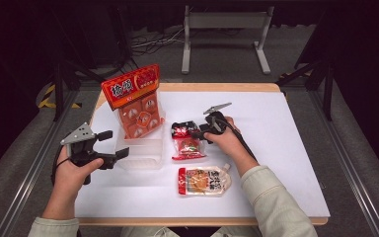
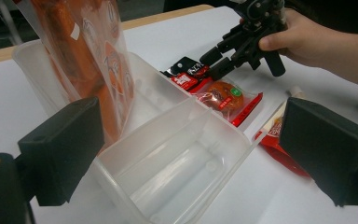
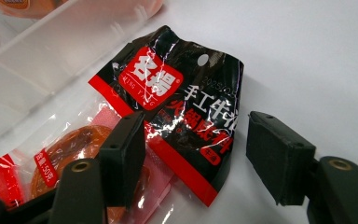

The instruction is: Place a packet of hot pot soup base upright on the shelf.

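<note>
A black and red snack packet (image 1: 180, 129) (image 3: 177, 93) lies on the white table (image 1: 276, 148), overlapping a clear red packet with a round cake (image 1: 188, 148) (image 3: 70, 149). My right gripper (image 1: 193, 131) (image 3: 200, 144) hovers low over the black packet's near edge. It is open, with one jaw on each side of that edge and the pads not pressing. A clear plastic bin (image 1: 140, 153) (image 2: 168, 168) holds a tall orange bag (image 1: 135, 101) (image 2: 93, 60) upright at its far end. My left gripper (image 1: 114, 144) (image 2: 193, 135) stands open at the bin's near left side.
An orange and white pouch (image 1: 205, 180) (image 2: 275, 130) lies flat in front of the two packets. The bin's near compartments hold nothing. The right half of the table is bare. A metal stand (image 1: 224, 34) is on the floor beyond the table.
</note>
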Tool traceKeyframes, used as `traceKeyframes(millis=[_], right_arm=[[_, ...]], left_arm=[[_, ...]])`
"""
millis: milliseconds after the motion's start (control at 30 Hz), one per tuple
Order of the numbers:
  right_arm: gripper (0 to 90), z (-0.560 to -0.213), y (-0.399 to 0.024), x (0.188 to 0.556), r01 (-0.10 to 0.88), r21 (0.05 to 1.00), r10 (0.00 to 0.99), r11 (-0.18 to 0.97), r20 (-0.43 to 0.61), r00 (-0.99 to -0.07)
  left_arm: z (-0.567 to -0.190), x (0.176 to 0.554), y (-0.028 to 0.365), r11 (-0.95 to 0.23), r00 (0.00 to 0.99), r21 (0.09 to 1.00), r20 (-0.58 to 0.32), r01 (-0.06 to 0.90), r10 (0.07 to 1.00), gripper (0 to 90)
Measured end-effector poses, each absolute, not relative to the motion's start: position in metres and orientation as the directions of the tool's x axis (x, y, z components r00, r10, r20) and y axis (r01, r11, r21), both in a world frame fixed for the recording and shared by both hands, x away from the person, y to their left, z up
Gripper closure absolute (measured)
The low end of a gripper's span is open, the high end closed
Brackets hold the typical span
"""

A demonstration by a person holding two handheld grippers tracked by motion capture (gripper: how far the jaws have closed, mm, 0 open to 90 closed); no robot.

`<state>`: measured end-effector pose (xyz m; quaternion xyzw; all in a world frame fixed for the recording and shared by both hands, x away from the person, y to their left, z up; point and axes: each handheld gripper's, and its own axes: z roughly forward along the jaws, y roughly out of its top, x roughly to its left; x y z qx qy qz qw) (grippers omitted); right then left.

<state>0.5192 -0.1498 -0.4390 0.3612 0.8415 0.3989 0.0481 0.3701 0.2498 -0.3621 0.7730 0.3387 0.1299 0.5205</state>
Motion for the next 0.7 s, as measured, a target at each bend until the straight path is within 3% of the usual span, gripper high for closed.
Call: traceKeyframes(millis=[300, 500, 633, 700], right_arm=[[51.3, -0.4404, -0.1516, 0.5194, 0.580, 0.694, 0.645, 0.427, 0.216, -0.733], [67.3, -0.4400, -0.1507, 0.5166, 0.549, 0.693, 0.645, 0.467, 0.158, -0.748], [84.1, -0.4406, -0.1506, 0.5157, 0.556, 0.684, 0.630, 0.472, 0.180, -0.755], [88.1, -0.4404, -0.1496, 0.5146, 0.545, 0.685, 0.623, 0.484, 0.167, -0.764]], left_arm=[[-0.3622, 0.3708, 0.2447, -0.239, 0.744, 0.892, -0.147, 0.385, 0.651, 8.1], [-0.3626, 0.3715, 0.2436, -0.246, 0.746, 0.891, -0.141, 0.382, 0.651, 8.0], [-0.3630, 0.3717, 0.2433, -0.243, 0.747, 0.891, -0.145, 0.384, 0.649, 8.0], [-0.3633, 0.3719, 0.2434, -0.241, 0.746, 0.890, -0.148, 0.387, 0.650, 8.0]])
